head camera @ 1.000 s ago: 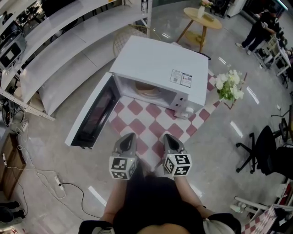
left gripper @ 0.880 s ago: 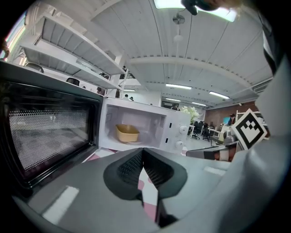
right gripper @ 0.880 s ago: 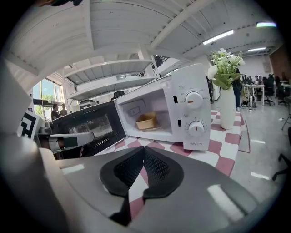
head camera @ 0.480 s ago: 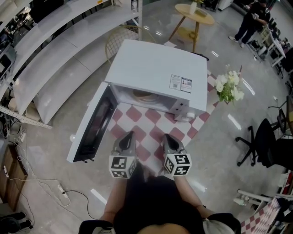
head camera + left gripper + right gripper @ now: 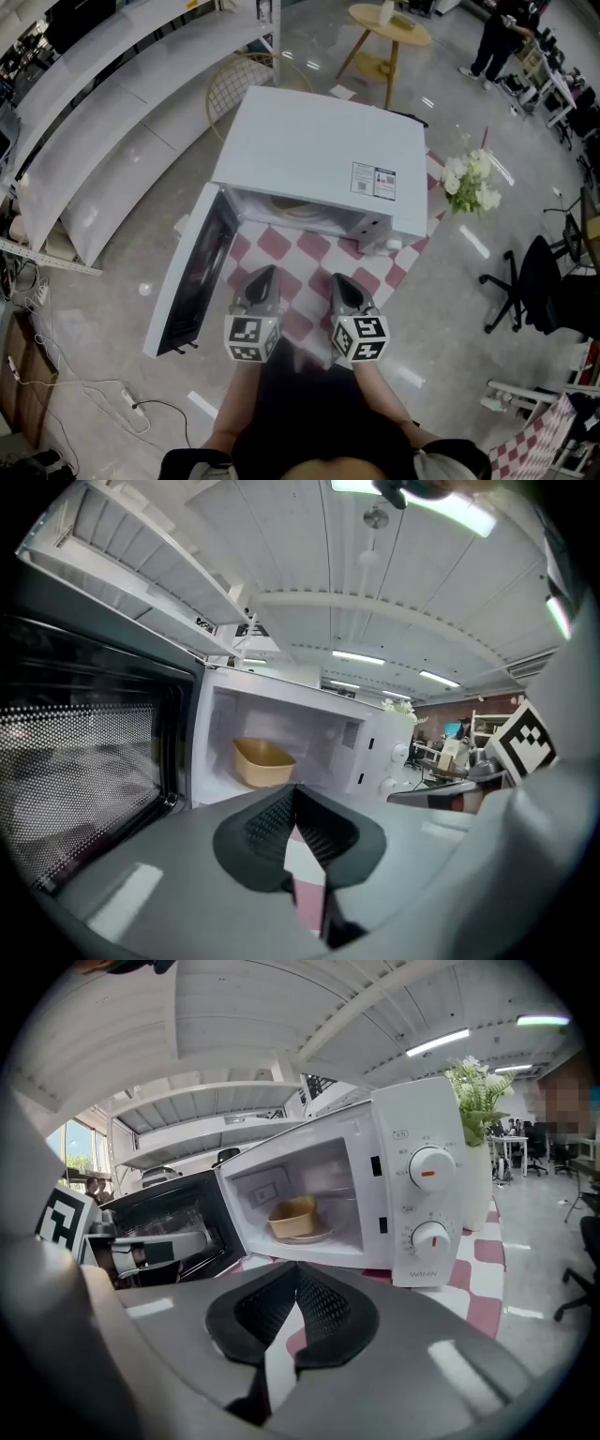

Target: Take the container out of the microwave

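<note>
Head view: microwave (image 5: pixel 319 150) roof hides most of the container (image 5: pixel 292 203); only a tan sliver shows in the cavity mouth. Roof label (image 5: pixel 374 181) print too small to read. Person (image 5: pixel 489 37) top right cut by frame edge. Left gripper view: door (image 5: pixel 84 771) cropped by lens rim.

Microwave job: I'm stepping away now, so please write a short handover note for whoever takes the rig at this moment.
Left claw: shut, empty, over the checked mat in front of the microwave.
Right claw: shut, empty, beside the left one.
Container: inside the microwave, untouched.
Door: wide open.
Done: door is open.
Left: probably open a claw, reach in, grip the container and bring it out.
</note>
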Action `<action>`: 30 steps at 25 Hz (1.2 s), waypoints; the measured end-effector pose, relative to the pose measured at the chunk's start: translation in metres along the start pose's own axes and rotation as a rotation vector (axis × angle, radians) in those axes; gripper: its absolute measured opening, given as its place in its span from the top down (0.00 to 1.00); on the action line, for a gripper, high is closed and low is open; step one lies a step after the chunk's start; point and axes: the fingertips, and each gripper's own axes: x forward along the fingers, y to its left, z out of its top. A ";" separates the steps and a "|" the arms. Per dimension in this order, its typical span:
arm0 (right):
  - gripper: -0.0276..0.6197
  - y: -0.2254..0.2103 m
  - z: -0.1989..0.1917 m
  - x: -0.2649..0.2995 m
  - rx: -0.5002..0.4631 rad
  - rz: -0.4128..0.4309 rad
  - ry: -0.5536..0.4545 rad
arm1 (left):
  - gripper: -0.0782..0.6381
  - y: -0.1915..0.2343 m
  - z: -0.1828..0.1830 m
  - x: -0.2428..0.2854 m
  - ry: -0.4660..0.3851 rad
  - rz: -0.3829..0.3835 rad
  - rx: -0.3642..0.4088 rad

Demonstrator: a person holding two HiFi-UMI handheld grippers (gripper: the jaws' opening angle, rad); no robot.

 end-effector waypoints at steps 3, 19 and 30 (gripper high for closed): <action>0.95 0.003 0.003 0.003 0.002 -0.010 -0.004 | 0.88 0.003 0.006 0.008 -0.006 -0.018 0.001; 0.95 0.000 0.015 0.026 -0.017 -0.053 -0.012 | 0.88 0.039 0.037 0.060 -0.061 0.031 -0.012; 0.95 0.009 0.020 0.039 -0.030 -0.038 -0.009 | 0.88 0.065 0.052 0.093 -0.077 0.083 -0.055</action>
